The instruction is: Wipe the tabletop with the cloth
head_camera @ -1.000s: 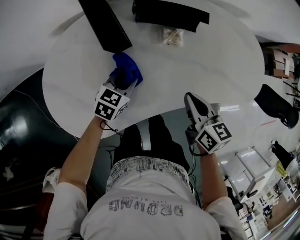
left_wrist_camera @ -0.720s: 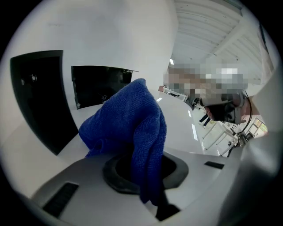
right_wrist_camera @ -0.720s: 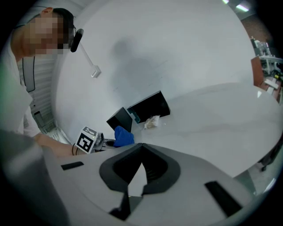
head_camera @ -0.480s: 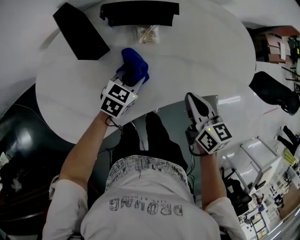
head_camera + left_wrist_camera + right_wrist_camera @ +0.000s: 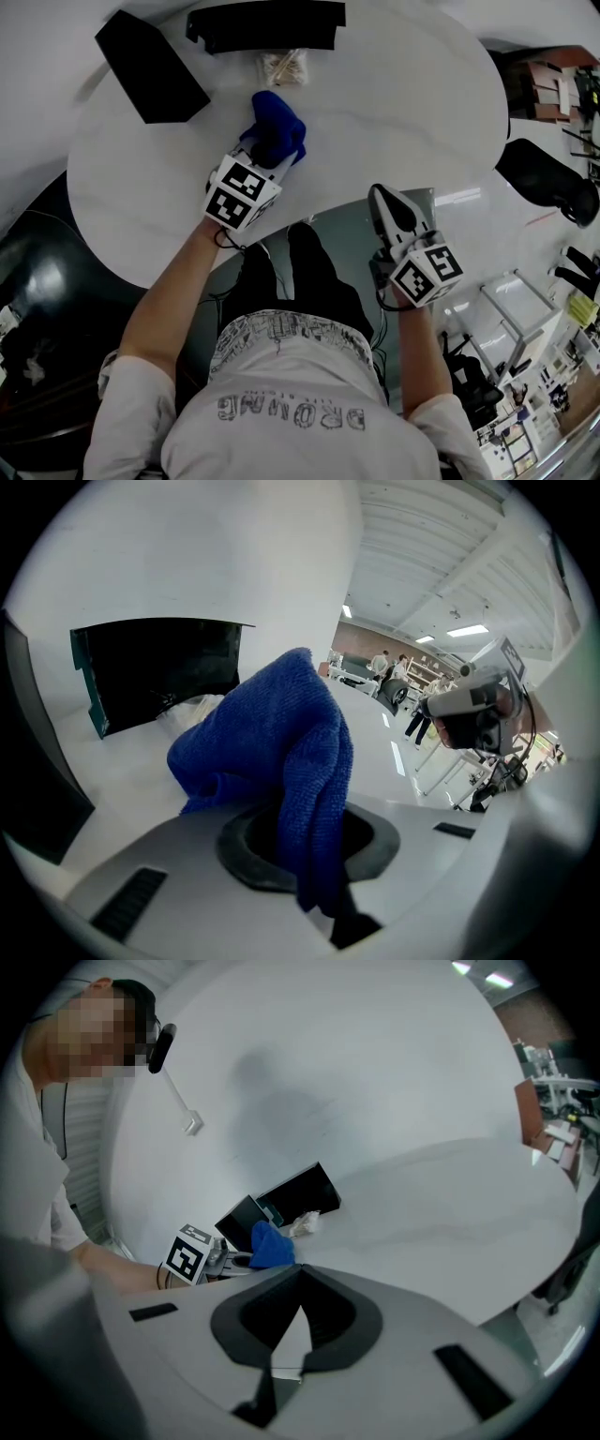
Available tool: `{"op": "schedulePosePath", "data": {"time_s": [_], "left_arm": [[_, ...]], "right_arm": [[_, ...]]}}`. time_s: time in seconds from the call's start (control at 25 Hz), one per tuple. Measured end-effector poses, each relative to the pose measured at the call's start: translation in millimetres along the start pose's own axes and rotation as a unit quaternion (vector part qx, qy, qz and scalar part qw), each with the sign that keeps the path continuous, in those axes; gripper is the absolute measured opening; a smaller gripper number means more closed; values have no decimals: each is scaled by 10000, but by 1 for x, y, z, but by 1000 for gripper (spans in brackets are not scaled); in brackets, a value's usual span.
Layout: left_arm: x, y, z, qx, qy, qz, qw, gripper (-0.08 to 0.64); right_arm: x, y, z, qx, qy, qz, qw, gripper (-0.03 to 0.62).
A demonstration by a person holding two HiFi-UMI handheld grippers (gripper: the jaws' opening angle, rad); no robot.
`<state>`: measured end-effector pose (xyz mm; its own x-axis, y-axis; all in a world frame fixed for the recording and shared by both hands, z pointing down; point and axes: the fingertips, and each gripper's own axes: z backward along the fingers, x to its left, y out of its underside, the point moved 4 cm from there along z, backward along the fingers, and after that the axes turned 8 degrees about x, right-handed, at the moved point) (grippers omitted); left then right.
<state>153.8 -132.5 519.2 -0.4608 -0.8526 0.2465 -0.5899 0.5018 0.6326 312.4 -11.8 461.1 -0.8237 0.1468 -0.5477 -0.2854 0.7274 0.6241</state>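
Well, my left gripper was squeezed tight on the blue cloth, which sat bunched up on the round white table near a long black box. My right gripper was closed with nothing in it, just past the table's edge.

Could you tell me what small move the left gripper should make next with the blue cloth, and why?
Probably sweep the left gripper, shut on the bunched blue terry cloth, to the right across the white round tabletop. A small clear packet and a long black box lie just beyond the cloth, while the surface to the right is bare.
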Motion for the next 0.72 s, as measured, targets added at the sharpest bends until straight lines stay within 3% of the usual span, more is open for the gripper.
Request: {"op": "schedulePosePath", "data": {"time_s": [0.4, 0.72], "left_arm": [[9, 15, 61, -703, -259, 460, 9961, 66], [52, 105, 179, -1169, -1108, 1223, 9793, 66]], "right_arm": [[32, -5, -18, 193, -328, 353, 9987, 8], [114, 7, -73, 571, -908, 835, 9907, 8]]}}
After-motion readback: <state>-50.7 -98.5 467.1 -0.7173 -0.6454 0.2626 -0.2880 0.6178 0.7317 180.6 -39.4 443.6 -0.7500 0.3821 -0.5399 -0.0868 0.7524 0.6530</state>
